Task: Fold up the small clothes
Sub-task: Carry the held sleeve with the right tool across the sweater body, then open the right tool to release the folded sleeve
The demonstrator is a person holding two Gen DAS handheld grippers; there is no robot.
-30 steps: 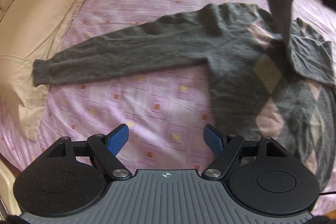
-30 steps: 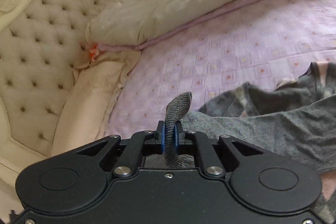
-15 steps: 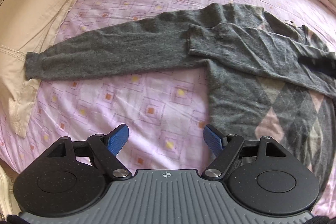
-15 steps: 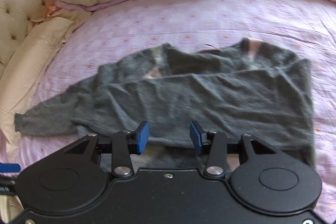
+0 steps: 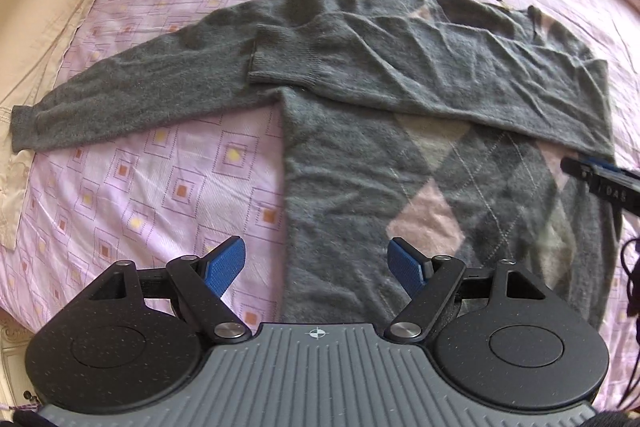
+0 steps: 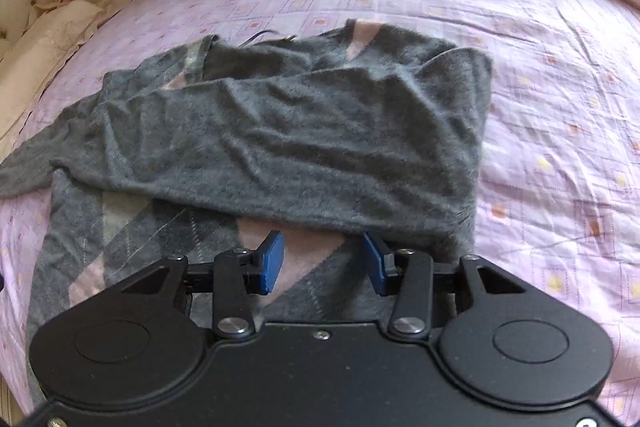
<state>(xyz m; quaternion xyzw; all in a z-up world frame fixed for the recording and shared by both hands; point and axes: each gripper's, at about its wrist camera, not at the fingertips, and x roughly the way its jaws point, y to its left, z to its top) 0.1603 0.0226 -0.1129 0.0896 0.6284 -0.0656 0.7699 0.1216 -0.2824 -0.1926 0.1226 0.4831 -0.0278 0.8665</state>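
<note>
We just released the grey knitted argyle sweater [image 5: 420,147]'s sleeve [image 6: 280,147] across its chest; right gripper [image 6: 322,261] and left gripper [image 5: 316,263] both gape empty, other sleeve next

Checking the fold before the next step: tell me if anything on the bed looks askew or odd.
The folded sleeve lies slanted and wrinkled across the sweater chest rather than flat and square. The other sleeve is not yet folded and reaches onto the cream pillow. No damage shows.

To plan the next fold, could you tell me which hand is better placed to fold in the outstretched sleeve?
Probably left: the unfolded sleeve lies on its side, and its tongs are open.
</note>
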